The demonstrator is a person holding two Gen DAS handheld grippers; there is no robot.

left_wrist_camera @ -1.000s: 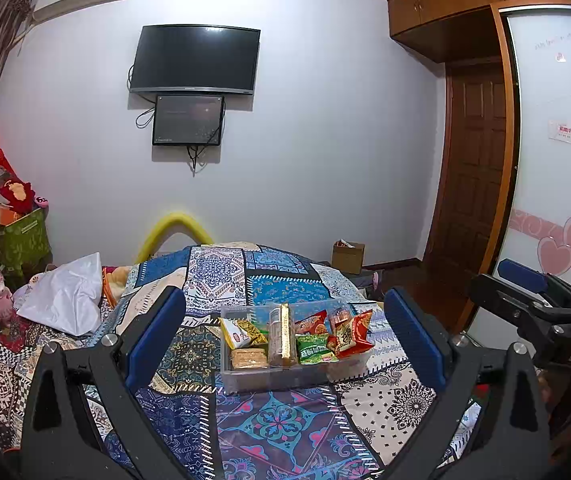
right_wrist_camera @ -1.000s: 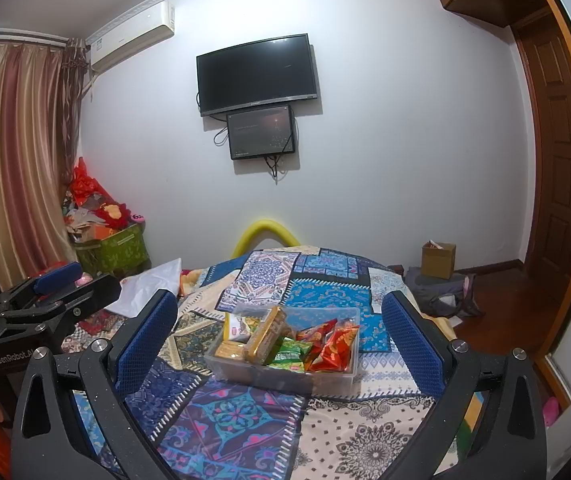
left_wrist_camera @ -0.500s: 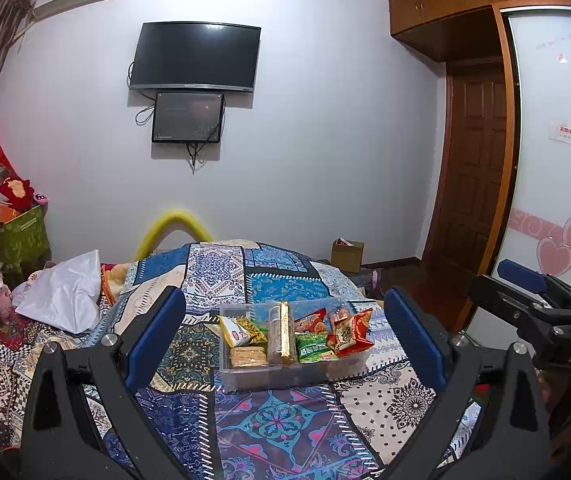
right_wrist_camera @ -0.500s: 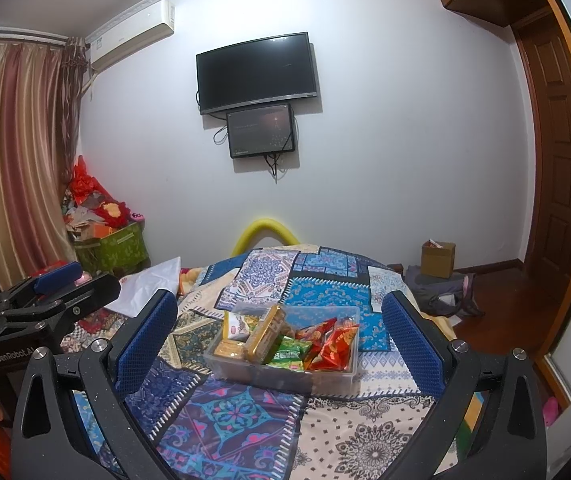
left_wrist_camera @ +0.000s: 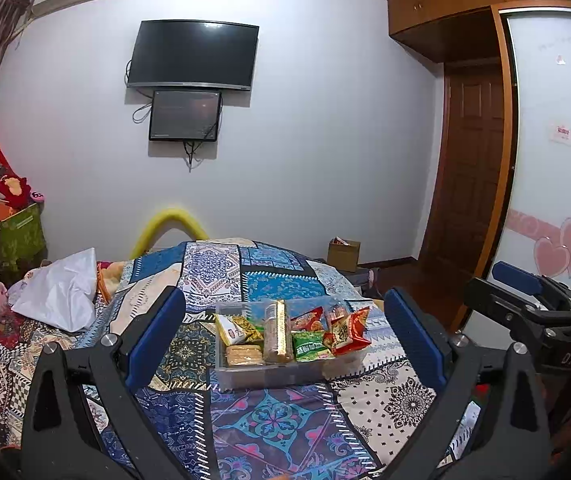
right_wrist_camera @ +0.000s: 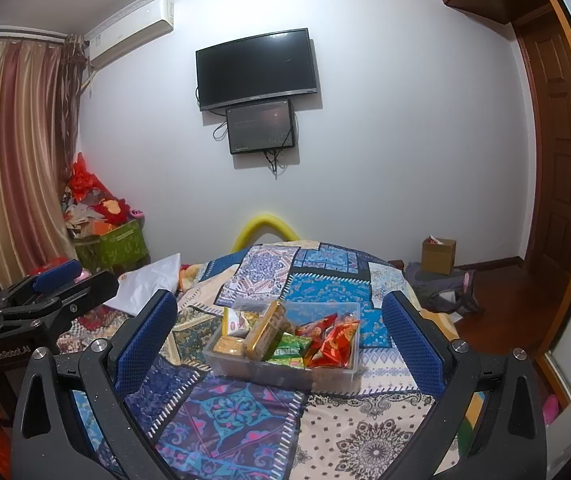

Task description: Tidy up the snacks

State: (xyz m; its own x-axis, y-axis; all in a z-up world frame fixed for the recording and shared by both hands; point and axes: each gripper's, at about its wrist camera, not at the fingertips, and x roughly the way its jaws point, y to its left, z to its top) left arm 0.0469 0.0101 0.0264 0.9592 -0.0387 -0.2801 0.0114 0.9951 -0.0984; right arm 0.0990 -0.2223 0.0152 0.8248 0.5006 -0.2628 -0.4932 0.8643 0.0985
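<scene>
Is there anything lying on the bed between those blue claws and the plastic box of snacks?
No. Both wrist views show only bare patchwork bedspread between each open gripper, left and right, and the clear box.

Even, cool indoor light fills both views, with soft shadows under the television (left_wrist_camera: 193,54) (faint glare on its screen). Fisheye bending curves the edges, corners vignette black; focus stays sharp.

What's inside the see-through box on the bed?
Snack packets fill the clear box: a tall gold biscuit pack, green packet, red packets. Anything underneath them is hidden.
</scene>
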